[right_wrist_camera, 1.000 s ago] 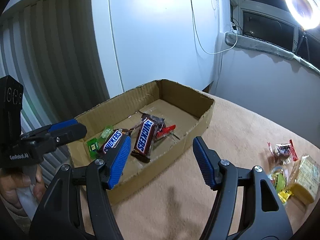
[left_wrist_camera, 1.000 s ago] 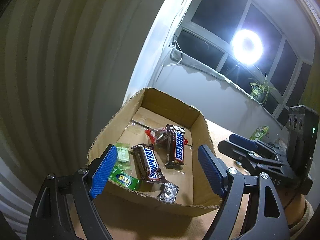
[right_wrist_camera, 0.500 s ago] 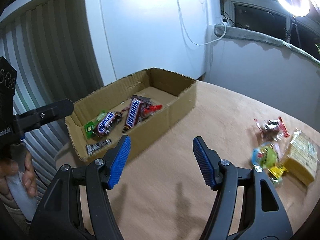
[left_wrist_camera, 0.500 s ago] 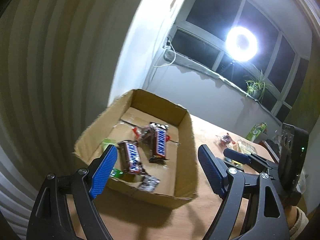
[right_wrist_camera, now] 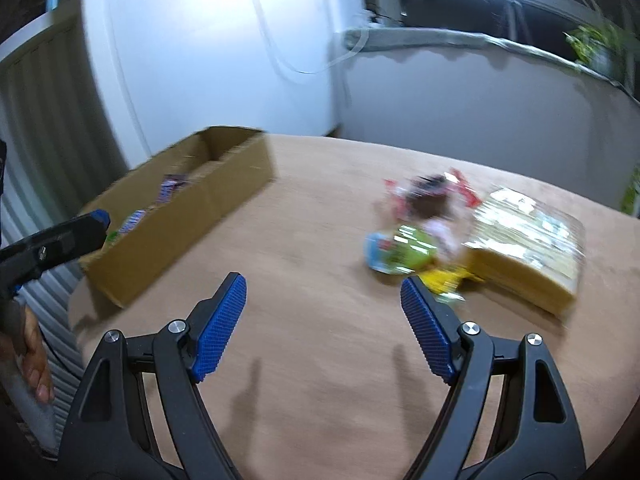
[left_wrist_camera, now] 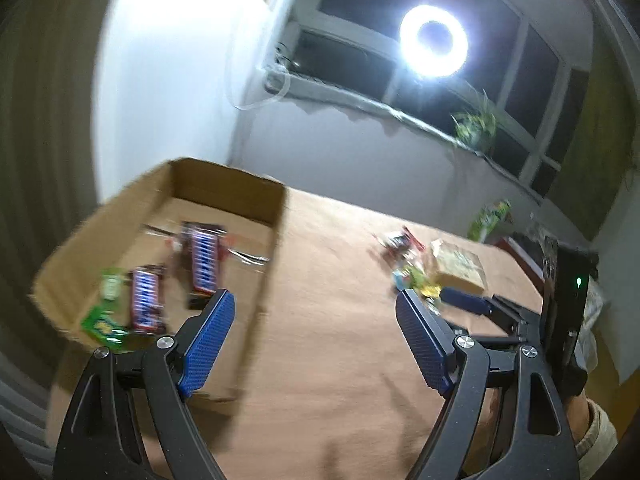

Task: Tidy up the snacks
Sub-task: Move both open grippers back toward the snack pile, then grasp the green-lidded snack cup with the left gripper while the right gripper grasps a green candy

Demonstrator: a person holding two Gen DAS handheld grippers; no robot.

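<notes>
A cardboard box (left_wrist_camera: 224,178) (right_wrist_camera: 200,208) on the brown table holds two Snickers bars (left_wrist_camera: 202,258) and green packets (left_wrist_camera: 102,322). Loose snacks lie to the right: a red-wrapped sweet (right_wrist_camera: 432,190), a green and blue packet (right_wrist_camera: 400,252), a yellow wrapper (right_wrist_camera: 444,278) and a flat yellow pack (right_wrist_camera: 528,240) (left_wrist_camera: 458,266). My left gripper (left_wrist_camera: 314,338) is open and empty over bare table beside the box. My right gripper (right_wrist_camera: 324,320), jaws opening with nothing between them, hovers just short of the loose snacks. Both views are motion-blurred.
A white cabinet (right_wrist_camera: 216,52) stands behind the box. A window ledge with a plant (left_wrist_camera: 474,126) and a bright ring light (left_wrist_camera: 434,40) runs along the back. A green pack (left_wrist_camera: 490,218) stands at the table's far right edge.
Both grippers swung right, away from the box and toward the loose snacks, which now look larger and closer in the right wrist view. The right jaws stand wider than before.
</notes>
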